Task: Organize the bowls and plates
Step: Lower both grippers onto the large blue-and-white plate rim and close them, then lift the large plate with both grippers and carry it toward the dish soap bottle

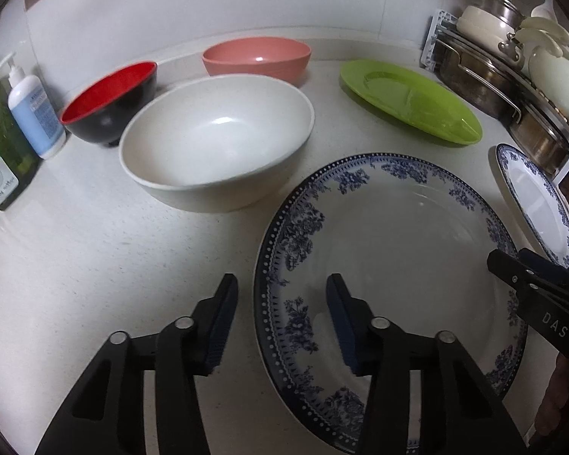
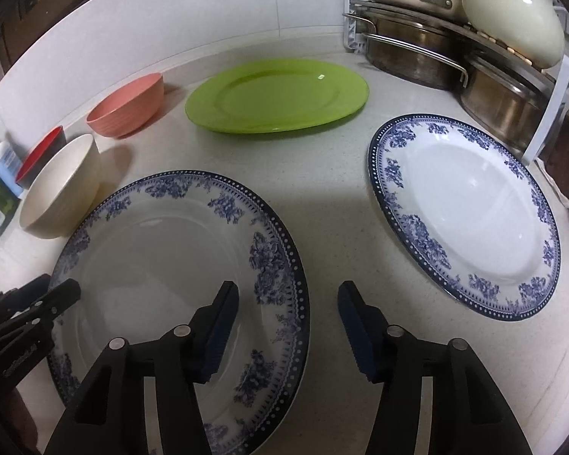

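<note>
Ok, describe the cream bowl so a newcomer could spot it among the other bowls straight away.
Start at the white stone countertop and find the large blue-and-white floral plate under both grippers. Just behind its left rim sits the wide speckled cream bowl. It is the biggest and nearest bowl, plain pale inside, unlike the black bowl with red inside and the salmon-pink bowl behind it.

**Two wrist cameras, low over one counter**

The left wrist view looks forward and down along its left gripper (image 1: 280, 318), close above the near blue-patterned plate (image 1: 398, 250), facing the back wall with the bowls ahead. The right wrist view sits just to the right, looking the same way along the right gripper (image 2: 286, 324). Both share that plate, the green plate (image 1: 409, 102), the second blue-patterned plate (image 2: 470, 220) and the pot rack (image 2: 474, 57); each catches the other gripper at its edge.
</note>
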`<state>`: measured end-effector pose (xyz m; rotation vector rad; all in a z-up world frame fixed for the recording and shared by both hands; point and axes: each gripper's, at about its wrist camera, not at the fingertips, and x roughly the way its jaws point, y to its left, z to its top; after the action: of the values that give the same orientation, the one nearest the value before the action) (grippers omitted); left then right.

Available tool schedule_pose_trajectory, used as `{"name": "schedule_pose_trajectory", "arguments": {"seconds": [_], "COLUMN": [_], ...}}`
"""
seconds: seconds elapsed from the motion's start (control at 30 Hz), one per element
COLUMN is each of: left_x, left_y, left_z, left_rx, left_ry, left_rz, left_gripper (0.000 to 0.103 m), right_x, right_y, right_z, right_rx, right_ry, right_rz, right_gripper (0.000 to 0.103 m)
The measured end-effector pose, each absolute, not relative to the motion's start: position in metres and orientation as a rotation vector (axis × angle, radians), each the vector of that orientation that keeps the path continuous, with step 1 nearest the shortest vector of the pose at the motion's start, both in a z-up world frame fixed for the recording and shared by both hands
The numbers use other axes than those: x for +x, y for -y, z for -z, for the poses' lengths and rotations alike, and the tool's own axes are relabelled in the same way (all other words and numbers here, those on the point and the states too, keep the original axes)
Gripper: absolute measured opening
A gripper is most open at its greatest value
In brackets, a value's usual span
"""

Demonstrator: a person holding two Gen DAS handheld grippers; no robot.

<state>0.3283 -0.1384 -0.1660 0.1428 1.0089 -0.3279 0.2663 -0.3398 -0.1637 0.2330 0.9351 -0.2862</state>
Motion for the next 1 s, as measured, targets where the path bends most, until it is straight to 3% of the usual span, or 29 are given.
{"name": "schedule_pose_trajectory", "arguments": {"seconds": [0.17, 0.33, 1.0], "left_x": [0.328, 0.327, 0.300], "left_y": [0.138, 0.138, 0.113], "left_z": [0.166, 0.166, 0.138], "left_rx": [0.122, 0.128, 0.153], "left_ry": [-1.020, -1.015, -0.960], "left_rz": [0.338, 0.345, 0.363], "left_gripper": [0.037, 0.036, 0.036], "right_x": [0.267, 0.268, 0.239], "right_y": [0.338, 0.334, 0.306], "right_z": [0.163, 0.162, 0.131], "right_rx": [0.222, 0.218, 0.225], "right_ry": [-0.944, -0.949, -0.968], "right_rz": [0.280, 0.260, 0.281], "right_gripper": [0.047, 0.036, 0.035]}}
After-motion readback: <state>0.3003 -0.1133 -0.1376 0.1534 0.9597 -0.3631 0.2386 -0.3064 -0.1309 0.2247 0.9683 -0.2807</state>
